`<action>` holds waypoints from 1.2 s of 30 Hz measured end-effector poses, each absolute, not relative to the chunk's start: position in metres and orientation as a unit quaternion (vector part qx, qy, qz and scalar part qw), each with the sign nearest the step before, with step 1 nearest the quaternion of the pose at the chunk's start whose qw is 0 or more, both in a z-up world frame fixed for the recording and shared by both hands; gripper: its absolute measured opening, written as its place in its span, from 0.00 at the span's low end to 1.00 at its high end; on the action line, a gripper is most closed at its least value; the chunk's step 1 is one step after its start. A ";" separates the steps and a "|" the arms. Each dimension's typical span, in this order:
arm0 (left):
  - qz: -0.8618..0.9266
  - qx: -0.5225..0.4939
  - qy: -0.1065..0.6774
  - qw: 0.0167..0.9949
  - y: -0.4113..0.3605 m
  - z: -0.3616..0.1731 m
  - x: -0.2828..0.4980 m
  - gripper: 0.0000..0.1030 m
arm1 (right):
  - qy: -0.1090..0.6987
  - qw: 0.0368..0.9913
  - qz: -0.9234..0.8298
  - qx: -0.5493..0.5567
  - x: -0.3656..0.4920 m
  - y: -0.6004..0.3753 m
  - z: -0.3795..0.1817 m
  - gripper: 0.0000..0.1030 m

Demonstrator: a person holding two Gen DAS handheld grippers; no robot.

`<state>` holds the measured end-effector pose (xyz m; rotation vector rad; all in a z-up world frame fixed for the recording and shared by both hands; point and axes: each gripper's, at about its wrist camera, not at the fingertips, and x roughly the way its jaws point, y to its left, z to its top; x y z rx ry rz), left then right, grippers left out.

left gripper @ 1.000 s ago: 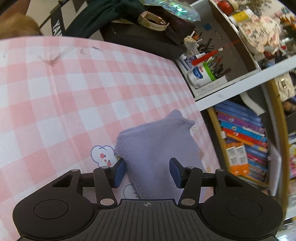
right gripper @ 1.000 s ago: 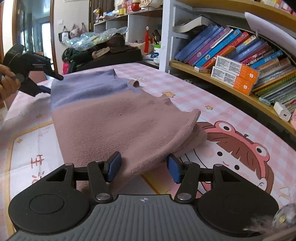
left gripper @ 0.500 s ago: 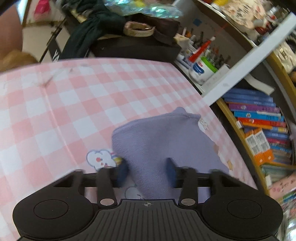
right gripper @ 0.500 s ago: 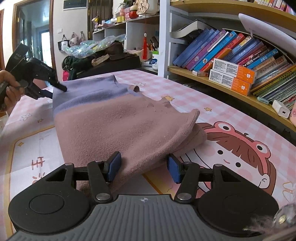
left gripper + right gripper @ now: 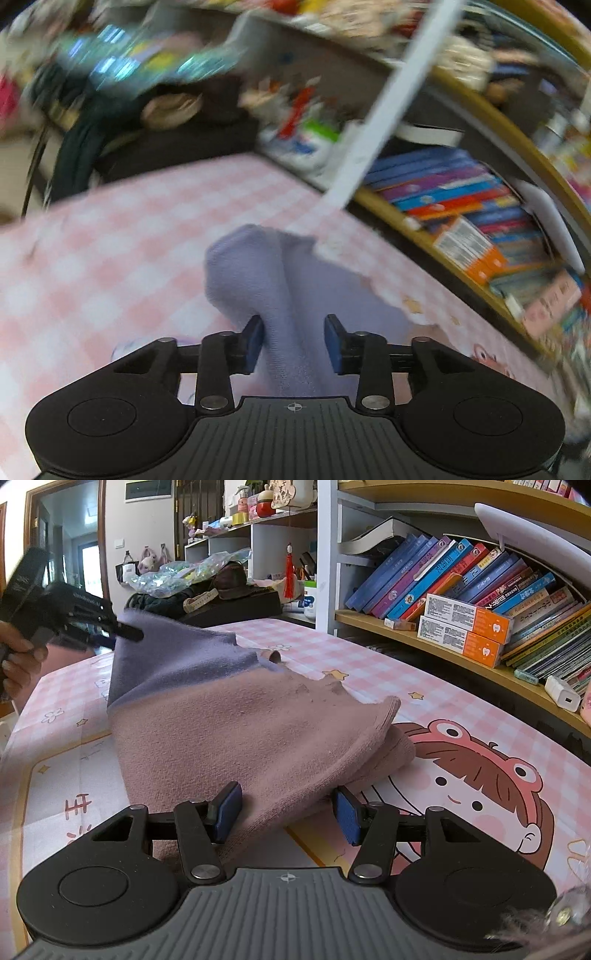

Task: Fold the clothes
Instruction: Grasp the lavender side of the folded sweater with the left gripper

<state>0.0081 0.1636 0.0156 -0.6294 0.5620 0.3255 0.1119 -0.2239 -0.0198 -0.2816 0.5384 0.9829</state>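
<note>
A two-tone garment, lilac (image 5: 173,664) at the far end and mauve-pink (image 5: 258,731) at the near end, lies on the pink checked table (image 5: 461,716). My left gripper (image 5: 293,341) is shut on the lilac corner (image 5: 266,291) and holds it lifted above the table; it also shows from the right wrist view (image 5: 122,631) at upper left. My right gripper (image 5: 286,812) has its jaws apart around the mauve hem, which rests between the blue pads (image 5: 229,806) without being clamped.
A curved bookshelf with books (image 5: 461,583) and orange boxes (image 5: 465,631) runs along the table's right side. Dark clothes and bags (image 5: 221,598) are piled at the table's far end. A cartoon girl print (image 5: 480,775) covers the table's near right.
My left gripper has closed on the lilac corner and lifted it up off the table, swinging quickly. My right gripper has stayed in place, jaws apart.
</note>
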 end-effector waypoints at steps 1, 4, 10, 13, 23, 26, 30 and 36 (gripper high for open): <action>0.159 -0.317 0.275 0.893 0.168 0.011 0.006 0.37 | 0.255 0.838 0.465 -0.133 0.112 -0.224 -0.020 0.50; 0.163 -0.343 0.283 0.881 0.176 -0.002 0.005 0.41 | 0.255 0.837 0.465 -0.132 0.113 -0.224 -0.020 0.50; 0.151 -0.412 0.275 0.855 0.186 -0.022 0.005 0.45 | 0.256 0.837 0.466 -0.130 0.112 -0.224 -0.020 0.50; 0.150 -0.429 0.265 0.850 0.190 -0.024 0.006 0.46 | 0.257 0.837 0.466 -0.130 0.112 -0.225 -0.020 0.50; 0.137 -0.465 0.229 0.844 0.197 -0.032 0.008 0.51 | 0.259 0.836 0.467 -0.127 0.112 -0.225 -0.020 0.50; 0.132 -0.474 0.222 0.842 0.199 -0.035 0.006 0.51 | 0.259 0.836 0.467 -0.127 0.112 -0.225 -0.020 0.50; 0.127 -0.490 0.214 0.835 0.202 -0.038 0.003 0.51 | 0.263 0.834 0.469 -0.122 0.114 -0.225 -0.021 0.50; 0.124 -0.500 0.208 0.831 0.204 -0.040 0.002 0.51 | 0.270 0.832 0.472 -0.113 0.117 -0.227 -0.020 0.50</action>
